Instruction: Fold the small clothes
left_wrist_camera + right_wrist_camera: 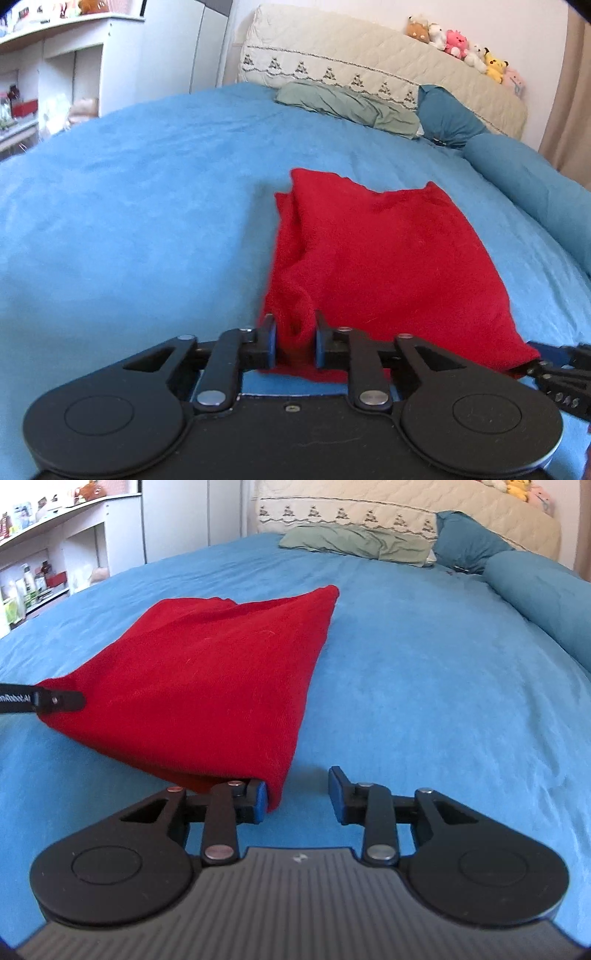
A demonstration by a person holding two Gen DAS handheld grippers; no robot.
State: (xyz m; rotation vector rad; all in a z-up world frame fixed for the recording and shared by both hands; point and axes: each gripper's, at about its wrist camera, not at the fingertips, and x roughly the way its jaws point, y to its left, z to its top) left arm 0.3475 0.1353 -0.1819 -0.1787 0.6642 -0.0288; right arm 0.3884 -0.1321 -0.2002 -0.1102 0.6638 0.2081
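Observation:
A small red garment (373, 258) lies folded on the blue bedspread (129, 206). My left gripper (295, 341) is shut on a bunched near corner of it, with red cloth pinched between the blue pads. In the right wrist view the same garment (207, 679) is lifted at its near edge, and the left gripper's finger (55, 700) grips its left corner. My right gripper (297, 794) is open; its left pad (260, 799) touches the garment's near right corner, and nothing lies between the jaws.
A green pillow (347, 105) and dark blue pillows (448, 114) lie at the head of the bed. A blue bolster (546, 594) runs along the right side. White shelves (44, 561) stand to the left. Plush toys (461, 46) sit on the headboard.

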